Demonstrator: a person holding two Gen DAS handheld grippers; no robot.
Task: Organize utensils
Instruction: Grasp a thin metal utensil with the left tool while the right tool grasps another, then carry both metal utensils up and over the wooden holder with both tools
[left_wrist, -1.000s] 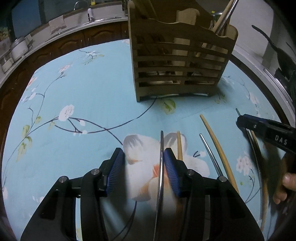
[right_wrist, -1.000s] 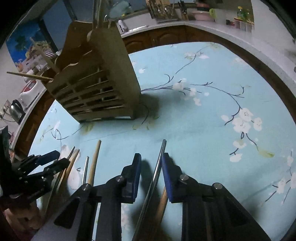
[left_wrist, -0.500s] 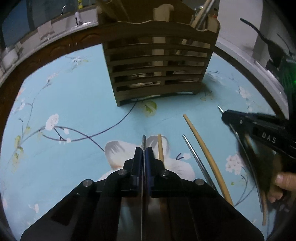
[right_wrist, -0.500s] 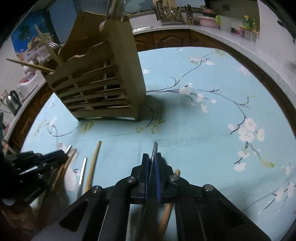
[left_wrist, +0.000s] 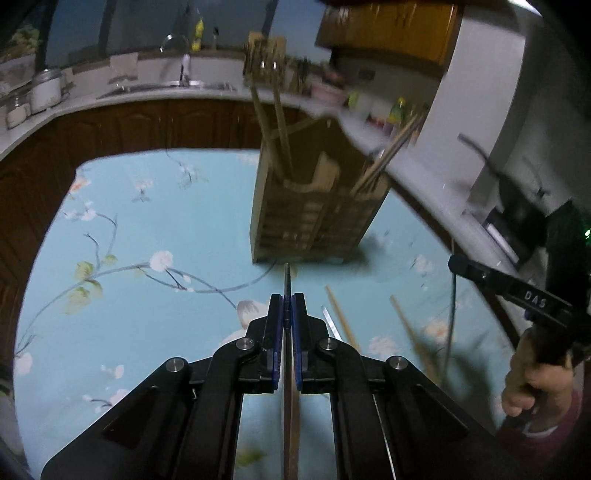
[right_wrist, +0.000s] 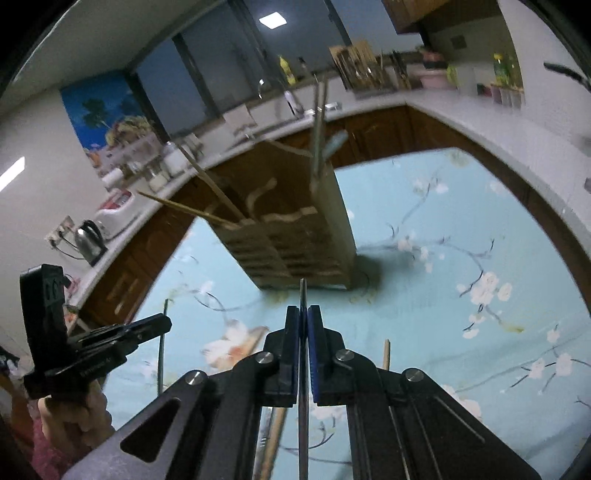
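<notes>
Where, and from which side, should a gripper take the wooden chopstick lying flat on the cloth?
Grip the wooden chopstick near its middle, coming down from above with one pad on each long side. It lies flat, thin and bare on the tablecloth, with a metal chopstick close alongside.

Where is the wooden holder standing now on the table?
In both wrist views the holder stands upright on the blue flowered cloth near the table's far edge, straight ahead of both claws, with chopsticks sticking out of its top.

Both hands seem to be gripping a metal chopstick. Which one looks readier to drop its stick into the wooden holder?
Roughly even, perhaps the left. Both left gripper and right gripper clamp a metal chopstick aimed at the wooden holder, whose open top shows more fully in the left view.
</notes>
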